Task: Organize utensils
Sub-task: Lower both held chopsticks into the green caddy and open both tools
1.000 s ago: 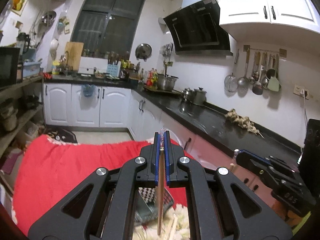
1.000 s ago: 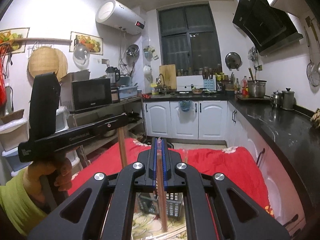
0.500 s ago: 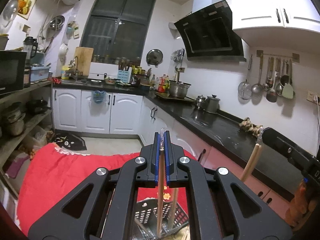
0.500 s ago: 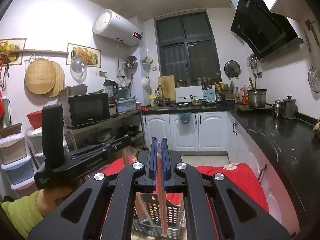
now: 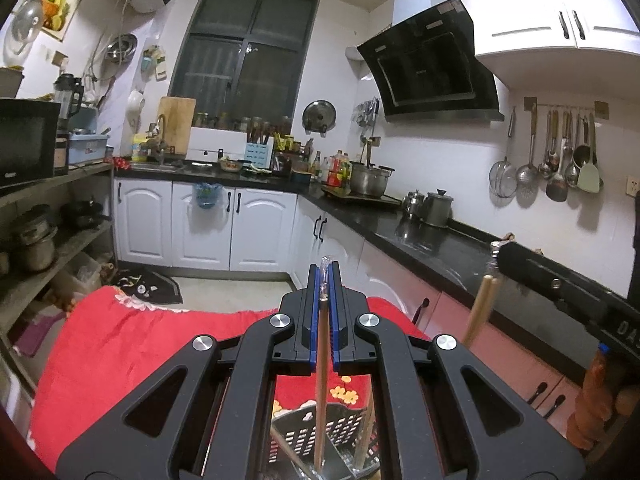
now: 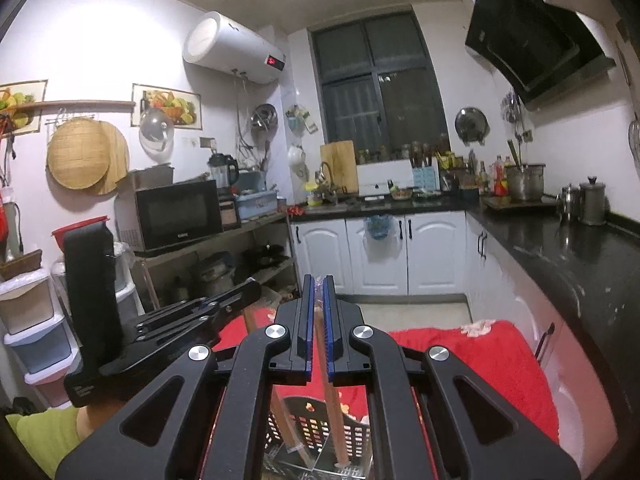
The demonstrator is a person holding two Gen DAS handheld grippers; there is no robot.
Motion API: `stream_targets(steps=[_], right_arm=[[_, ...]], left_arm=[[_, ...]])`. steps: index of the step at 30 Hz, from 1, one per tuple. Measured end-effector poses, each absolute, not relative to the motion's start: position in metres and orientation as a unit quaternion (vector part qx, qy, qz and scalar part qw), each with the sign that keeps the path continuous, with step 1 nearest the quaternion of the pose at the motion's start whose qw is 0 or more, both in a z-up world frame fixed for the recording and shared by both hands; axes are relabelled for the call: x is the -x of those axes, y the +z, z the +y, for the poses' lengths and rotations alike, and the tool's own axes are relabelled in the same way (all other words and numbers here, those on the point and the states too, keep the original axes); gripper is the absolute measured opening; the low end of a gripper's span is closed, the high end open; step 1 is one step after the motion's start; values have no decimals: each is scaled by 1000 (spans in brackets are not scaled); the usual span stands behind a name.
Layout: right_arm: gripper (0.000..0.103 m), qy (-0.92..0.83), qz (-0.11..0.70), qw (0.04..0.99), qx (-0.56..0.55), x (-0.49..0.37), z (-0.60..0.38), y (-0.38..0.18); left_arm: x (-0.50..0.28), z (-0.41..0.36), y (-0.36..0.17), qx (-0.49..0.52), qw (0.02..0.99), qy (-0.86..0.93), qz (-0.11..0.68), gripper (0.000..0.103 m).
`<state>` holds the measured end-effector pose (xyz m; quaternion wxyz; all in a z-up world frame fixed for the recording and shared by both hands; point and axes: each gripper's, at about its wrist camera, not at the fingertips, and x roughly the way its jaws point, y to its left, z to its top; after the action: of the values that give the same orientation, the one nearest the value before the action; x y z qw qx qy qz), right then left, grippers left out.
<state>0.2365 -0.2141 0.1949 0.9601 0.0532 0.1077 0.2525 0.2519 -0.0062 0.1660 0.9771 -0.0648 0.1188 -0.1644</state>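
A kitchen is seen in both views: a dark window at upper centre, white cabinets (image 5: pixel 208 228) at mid frame, a black countertop (image 5: pixel 432 244) running to the right, and hanging ladles (image 5: pixel 556 152) at the right edge of the left wrist view. A microwave (image 6: pixel 176 216) is seen at mid left of the right wrist view. A red cloth (image 5: pixel 132 344) fills the lower frame.

The left gripper (image 5: pixel 325 280) is clamped narrowly on a wooden chopstick (image 5: pixel 321 380), held upright with its long axis vertical and its lower end inside a black slotted basket (image 5: pixel 340 428) at bottom centre. The right gripper (image 6: pixel 318 288) is likewise closed on a reddish chopstick (image 6: pixel 330 396), slightly tilted, tip down in the basket. Most of the basket is blocked by the gripper frames.
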Motion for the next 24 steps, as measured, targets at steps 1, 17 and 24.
stream_targets(steps=[1,17,24], right_arm=[[5,253,112,959,-55,-238,-213,192],[5,248,135,957,-62,-252,-204,159],[5,229,160,958,-59,-257,-203,139]], left_arm=[[-252,-6,162,65,977,-164,119,2],[-259,-13,119,69,970,-180,146,2],[-258,-13,109,68,967,-184,161,2]])
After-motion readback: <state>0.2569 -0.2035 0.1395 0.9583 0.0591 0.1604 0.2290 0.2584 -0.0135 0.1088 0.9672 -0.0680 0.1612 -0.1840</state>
